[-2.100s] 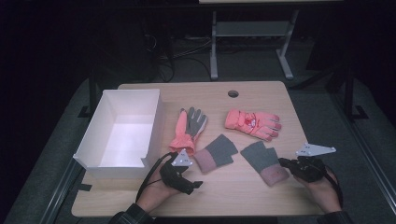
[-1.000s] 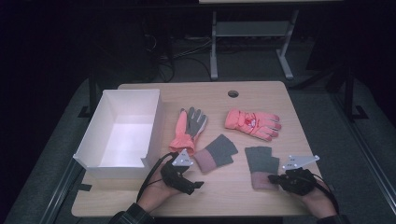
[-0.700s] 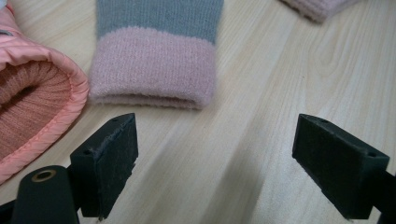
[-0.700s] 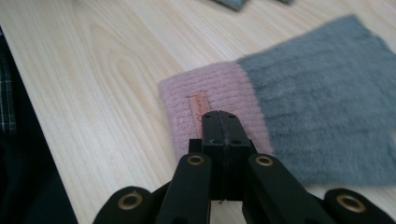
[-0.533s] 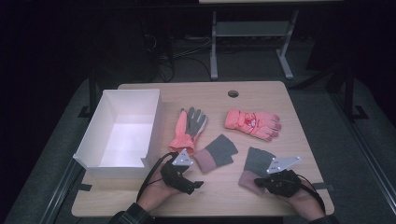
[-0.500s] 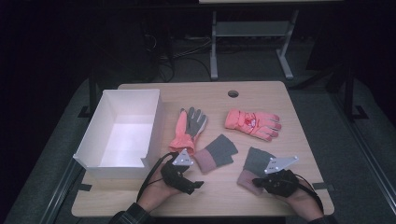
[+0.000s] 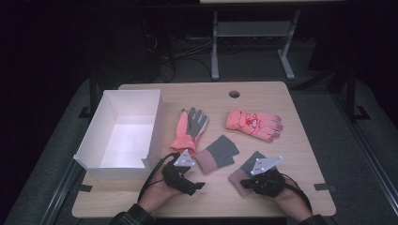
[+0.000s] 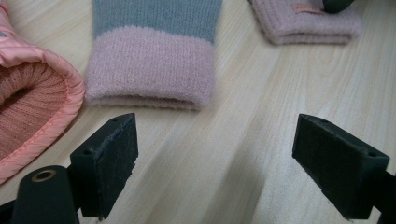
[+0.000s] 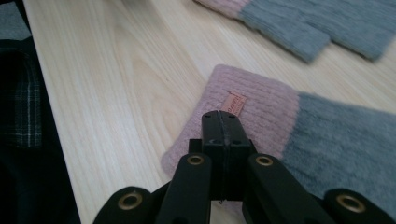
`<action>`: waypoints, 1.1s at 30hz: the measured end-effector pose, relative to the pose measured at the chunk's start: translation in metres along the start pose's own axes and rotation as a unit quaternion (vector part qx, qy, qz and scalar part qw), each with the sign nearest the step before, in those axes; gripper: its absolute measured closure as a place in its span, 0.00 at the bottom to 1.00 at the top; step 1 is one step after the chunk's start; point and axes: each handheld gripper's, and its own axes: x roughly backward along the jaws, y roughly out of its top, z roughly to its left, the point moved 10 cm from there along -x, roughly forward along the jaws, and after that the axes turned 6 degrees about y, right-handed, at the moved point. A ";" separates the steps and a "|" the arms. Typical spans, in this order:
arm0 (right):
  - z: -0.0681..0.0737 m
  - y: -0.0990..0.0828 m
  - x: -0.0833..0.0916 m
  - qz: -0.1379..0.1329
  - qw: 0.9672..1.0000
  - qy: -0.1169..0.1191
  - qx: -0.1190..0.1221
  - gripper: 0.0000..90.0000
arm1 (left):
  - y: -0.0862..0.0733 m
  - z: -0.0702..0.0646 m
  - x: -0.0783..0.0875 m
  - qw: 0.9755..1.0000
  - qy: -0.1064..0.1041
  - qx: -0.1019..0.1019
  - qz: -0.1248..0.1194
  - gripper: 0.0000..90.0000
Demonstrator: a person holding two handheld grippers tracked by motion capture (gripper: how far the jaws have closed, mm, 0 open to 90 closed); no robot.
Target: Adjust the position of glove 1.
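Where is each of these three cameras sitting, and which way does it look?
High view: above the table's near side, looking forward and down; forearms, both hands.
Left gripper view: on the left gripper, facing a grey-pink mitten's cuff; open jaws.
Right gripper view: on the right gripper, over the other mitten; shut jaws.
Both gripper views show both mittens.

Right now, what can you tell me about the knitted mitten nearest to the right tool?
The knitted mitten lies flat on the wooden table, near its front edge. It looks like soft fuzzy wool: a grey body and a pink ribbed cuff with a small orange label sewn on. The right tool, jaws shut, sits over the cuff; whether it presses on it is unclear.
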 end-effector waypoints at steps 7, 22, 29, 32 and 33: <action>-0.011 0.003 0.013 -0.027 0.999 -0.010 -0.014 1.00 | -0.001 0.000 0.001 1.000 -0.001 -0.002 0.001 0.16; -0.034 -0.009 0.004 -0.010 0.999 -0.024 -0.037 1.00 | 0.000 -0.002 -0.002 1.000 -0.002 0.004 -0.002 0.16; -0.016 -0.002 -0.007 -0.007 1.000 -0.006 -0.026 1.00 | 0.001 -0.001 -0.003 1.000 -0.002 0.000 0.003 0.16; -0.009 0.004 -0.014 -0.005 1.000 -0.002 -0.015 1.00 | 0.000 -0.001 -0.002 1.000 -0.003 -0.001 0.004 0.15; -0.006 0.006 -0.016 -0.003 1.000 -0.002 -0.015 1.00 | 0.000 -0.001 -0.002 1.000 -0.002 -0.001 0.003 0.15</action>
